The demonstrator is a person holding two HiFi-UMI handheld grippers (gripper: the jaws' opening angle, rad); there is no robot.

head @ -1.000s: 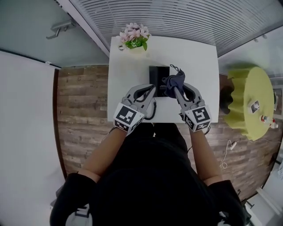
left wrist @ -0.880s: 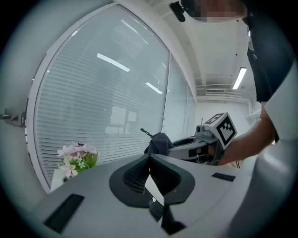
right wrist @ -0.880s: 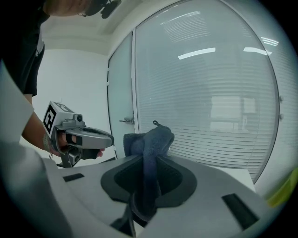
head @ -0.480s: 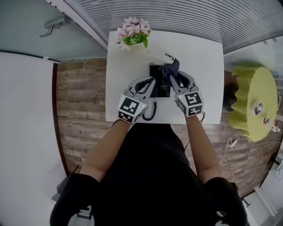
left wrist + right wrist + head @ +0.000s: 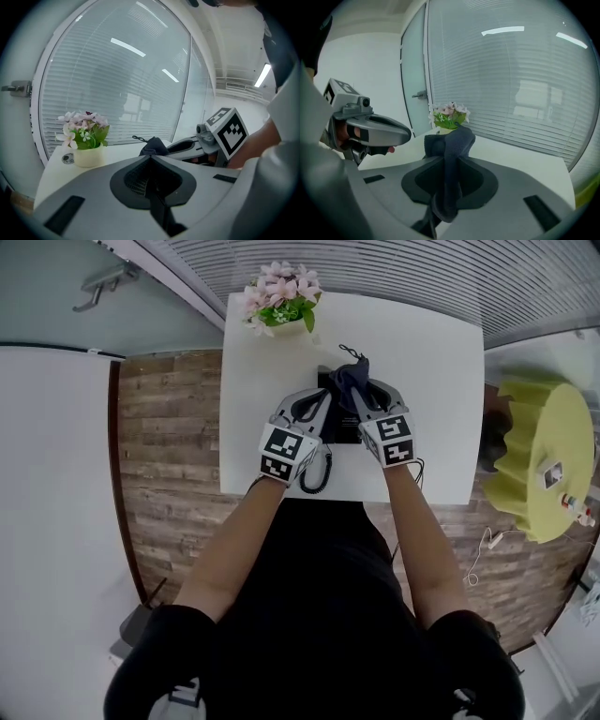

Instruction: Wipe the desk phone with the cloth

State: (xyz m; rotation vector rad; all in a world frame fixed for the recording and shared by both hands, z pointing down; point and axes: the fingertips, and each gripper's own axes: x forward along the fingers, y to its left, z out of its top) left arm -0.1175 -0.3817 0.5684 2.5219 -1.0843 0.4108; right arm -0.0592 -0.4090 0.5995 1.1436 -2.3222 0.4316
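Soft dark cloth (image 5: 452, 140) held over a black, boxy phone (image 5: 342, 426) on a smooth white table (image 5: 431, 381).
My right claw (image 5: 451, 161) pinches the bunched cloth at the phone's 12 o'clock edge; my left claw (image 5: 150, 158), jaws together, sits at 9 o'clock.

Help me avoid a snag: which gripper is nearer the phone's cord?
Left. The cord loops right beside the left gripper; the right gripper, shut on the cloth, is farther off, to the cord's right.

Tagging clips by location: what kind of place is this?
Probably an office: a white desk with a desk phone, a glass wall with slatted blinds, and potted flowers.
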